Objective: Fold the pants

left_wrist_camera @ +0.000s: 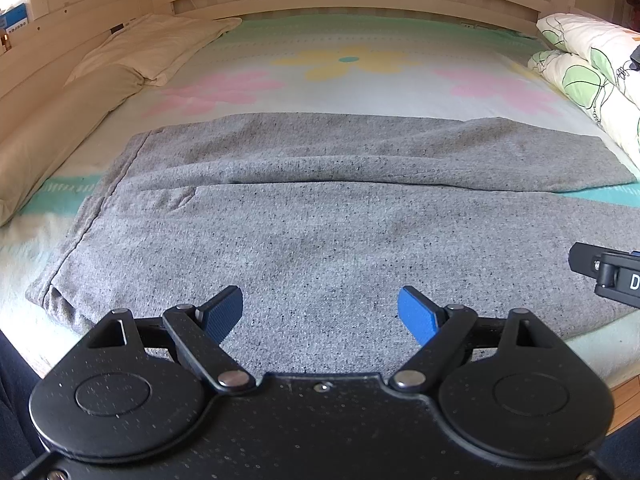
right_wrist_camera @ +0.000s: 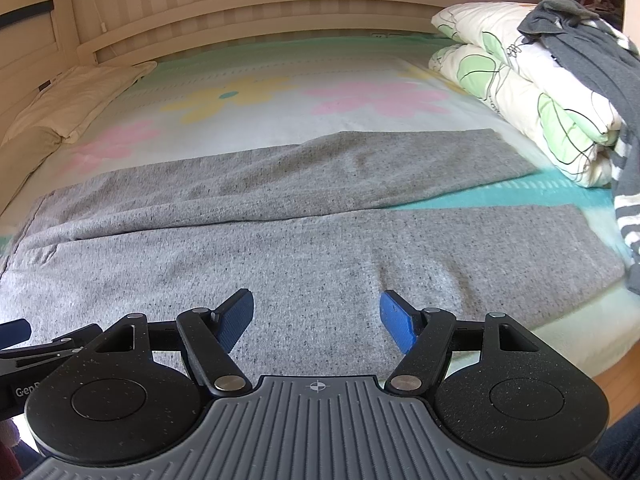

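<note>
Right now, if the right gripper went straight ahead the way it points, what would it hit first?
Most likely the grey pants: the right gripper, jaws open, aims along the near leg. Depth is hard to judge.

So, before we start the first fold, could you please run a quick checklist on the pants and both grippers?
1. Left hand-held gripper open and empty: ok.
2. Right hand-held gripper open and empty: ok.
3. Gray pants spread flat on the bed, legs side by side: ok, apart from slight wrinkles.
4. Both leg ends visible and free: ok in the right wrist view; they lie close to the folded duvet.
5. Waistband end lying flat: ok, seen in the left wrist view.
6. Grippers already touching the fabric: cannot tell.
</note>
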